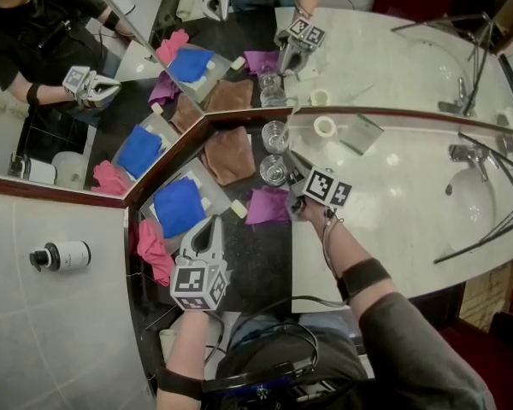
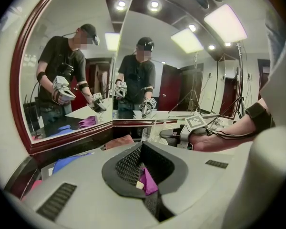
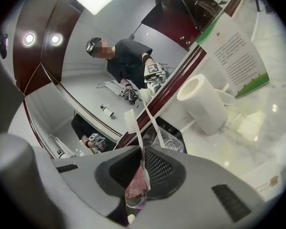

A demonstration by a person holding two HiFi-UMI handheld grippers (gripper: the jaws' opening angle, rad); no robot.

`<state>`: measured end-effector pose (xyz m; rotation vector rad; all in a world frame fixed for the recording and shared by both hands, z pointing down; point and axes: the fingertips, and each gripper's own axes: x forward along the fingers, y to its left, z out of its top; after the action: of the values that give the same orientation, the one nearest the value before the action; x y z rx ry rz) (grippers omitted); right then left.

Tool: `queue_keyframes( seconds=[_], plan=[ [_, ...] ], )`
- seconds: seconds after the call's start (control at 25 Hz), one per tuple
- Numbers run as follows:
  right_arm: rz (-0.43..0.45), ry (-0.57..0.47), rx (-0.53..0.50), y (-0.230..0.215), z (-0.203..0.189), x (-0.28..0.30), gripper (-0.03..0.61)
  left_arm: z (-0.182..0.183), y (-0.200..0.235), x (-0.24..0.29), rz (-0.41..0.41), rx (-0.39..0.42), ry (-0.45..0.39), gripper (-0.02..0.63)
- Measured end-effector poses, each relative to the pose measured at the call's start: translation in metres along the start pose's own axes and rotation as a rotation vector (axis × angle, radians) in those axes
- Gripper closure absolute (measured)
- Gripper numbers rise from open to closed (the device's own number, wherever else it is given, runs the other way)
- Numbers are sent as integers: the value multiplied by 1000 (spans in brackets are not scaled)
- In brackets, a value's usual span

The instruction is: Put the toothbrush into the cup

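Note:
A white toothbrush stands bristles-up between the jaws of my right gripper, which is shut on its handle. Just beyond the jaws is a glass cup with a second white toothbrush leaning in it. Another glass rim shows low between the jaws. In the head view my right gripper sits beside the nearer of two glass cups, with the other cup behind it at the mirror. My left gripper hovers over the dark counter, shut and empty.
Mirrors meet in the corner behind the cups. A brown cloth, a purple cloth, a blue cloth and a pink cloth lie on the dark counter. A paper roll, a leaflet and a sink tap are to the right.

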<state>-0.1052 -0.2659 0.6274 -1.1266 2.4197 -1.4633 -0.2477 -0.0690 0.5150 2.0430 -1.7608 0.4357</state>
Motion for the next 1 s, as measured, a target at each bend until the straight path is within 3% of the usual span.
queue_keyframes(
  seconds=[0.56, 0.8, 1.0],
  plan=[
    [48, -61, 35, 11, 23, -23, 535, -4, -12, 2, -16, 9, 14, 611],
    [79, -126, 76, 26, 45, -70, 535, -1, -17, 3, -14, 17, -4, 611],
    [51, -141, 130, 15, 29, -121, 535, -4, -30, 4, -36, 21, -5, 611]
  ],
)
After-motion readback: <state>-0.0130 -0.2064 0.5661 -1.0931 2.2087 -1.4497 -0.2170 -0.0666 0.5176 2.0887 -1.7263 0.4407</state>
